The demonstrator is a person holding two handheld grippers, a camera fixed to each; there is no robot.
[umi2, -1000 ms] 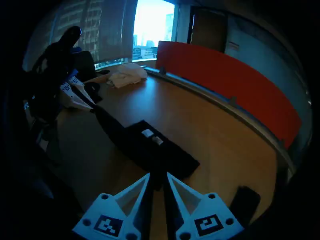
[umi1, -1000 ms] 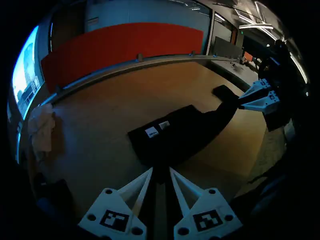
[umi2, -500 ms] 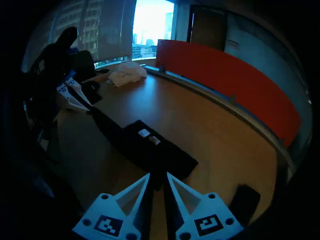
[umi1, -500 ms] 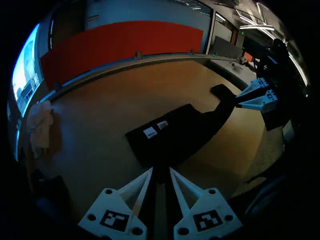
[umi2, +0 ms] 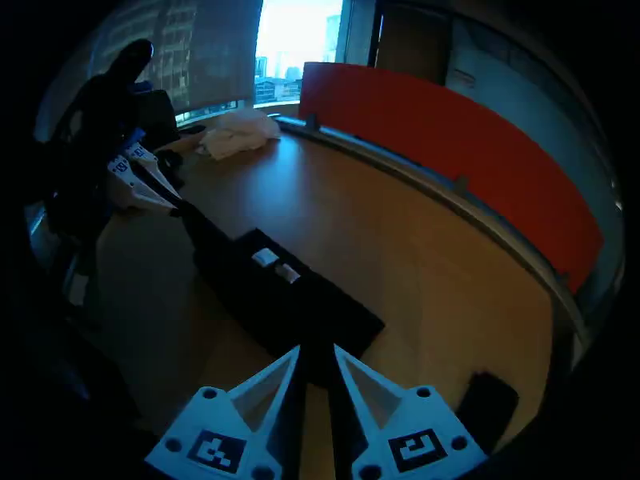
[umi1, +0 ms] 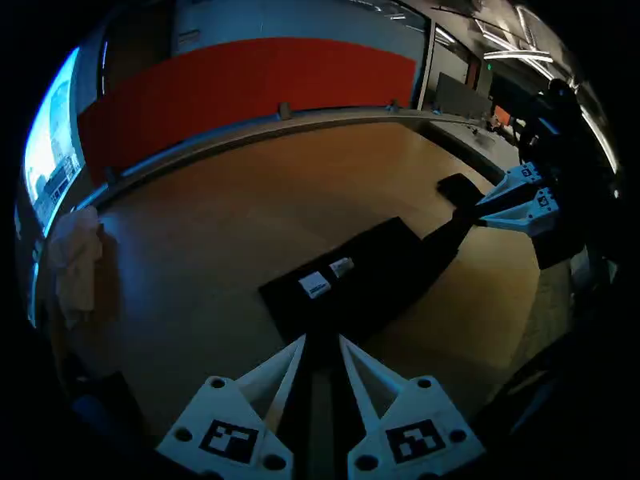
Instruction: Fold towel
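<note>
A dark towel [umi1: 376,272] is held stretched as a long, narrow band between the two pairs of tongs, with its middle resting on the wooden bench [umi1: 216,224] and two small white labels [umi1: 324,278] facing up. The left tongs [umi1: 322,342] are brought nearly together with dark cloth in the slit between them, so they are judged to be clamped on one end of the towel. The right tongs [umi2: 318,350] are set the same way on the other end.

The task is judged to be part done. The towel is picked up at both ends and appears already narrowed, but the ends are well apart, so at least one fold end to end is left.

In the left gripper view the right tongs are seen from outside, at the far end of the band, with a small dark object [umi1: 460,188] just beyond. In the right gripper view the left tongs [umi2: 174,208] are seen from outside instead — and beyond them a bright window [umi2: 296,48] and a heap of pale cloth [umi2: 236,132] at the bench's far edge.
</note>
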